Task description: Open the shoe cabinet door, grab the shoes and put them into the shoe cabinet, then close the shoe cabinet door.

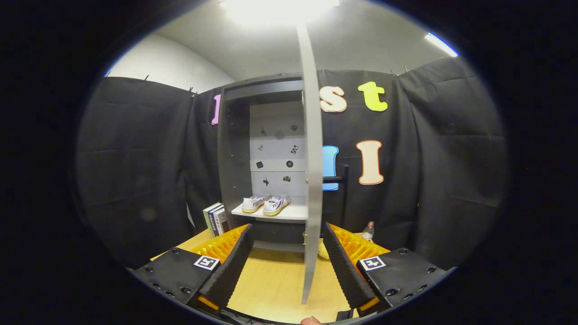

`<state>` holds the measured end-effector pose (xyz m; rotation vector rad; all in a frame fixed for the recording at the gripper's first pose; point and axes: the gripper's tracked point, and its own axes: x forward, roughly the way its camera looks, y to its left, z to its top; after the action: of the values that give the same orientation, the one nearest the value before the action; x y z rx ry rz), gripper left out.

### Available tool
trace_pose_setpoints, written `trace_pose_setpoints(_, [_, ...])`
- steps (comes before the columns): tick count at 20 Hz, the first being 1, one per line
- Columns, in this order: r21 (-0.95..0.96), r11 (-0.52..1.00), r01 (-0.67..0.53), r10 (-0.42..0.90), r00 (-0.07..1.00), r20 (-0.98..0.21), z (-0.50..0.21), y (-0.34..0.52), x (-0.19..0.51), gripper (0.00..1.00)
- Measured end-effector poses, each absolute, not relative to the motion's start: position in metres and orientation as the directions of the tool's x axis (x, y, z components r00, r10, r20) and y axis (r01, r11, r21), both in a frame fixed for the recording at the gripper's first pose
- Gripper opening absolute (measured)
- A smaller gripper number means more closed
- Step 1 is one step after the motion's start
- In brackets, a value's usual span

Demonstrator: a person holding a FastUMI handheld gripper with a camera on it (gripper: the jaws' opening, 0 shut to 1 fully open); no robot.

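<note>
Inside, a pair of white low sneakers with yellowish soles and red-and-blue side markings sits side by side on the pale shelf of the tall dark-grey shoe cabinet, toes pointing outward toward the camera. The cabinet's light-grey door stands swung open and shows edge-on, a thin upright slab reaching down between the two fingers. Behind the shoes, the cabinet's pale back panel carries several small dark marks (too small to make out). Below the shelf, a lower compartment looks dark, and its contents cannot be told.

The black-and-orange ribbed tongs are spread wide, gripping nothing, with the door's edge between them but touching neither finger. They hover over the light wooden tabletop. Left of the cabinet a few upright books lean on the tabletop; to the right, beyond the fingers, stands a small clear bottle with a red cap.
</note>
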<state>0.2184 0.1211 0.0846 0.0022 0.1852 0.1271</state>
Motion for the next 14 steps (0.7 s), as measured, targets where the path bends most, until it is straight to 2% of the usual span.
trace_pose_setpoints(9, [0.045,0.991,0.125,-0.117,0.981,-0.152,0.097,0.011,0.235,0.95])
trace_pose_setpoints(14, [-0.001,0.970,0.245,-0.241,0.953,-0.183,0.074,-0.021,0.273,0.96])
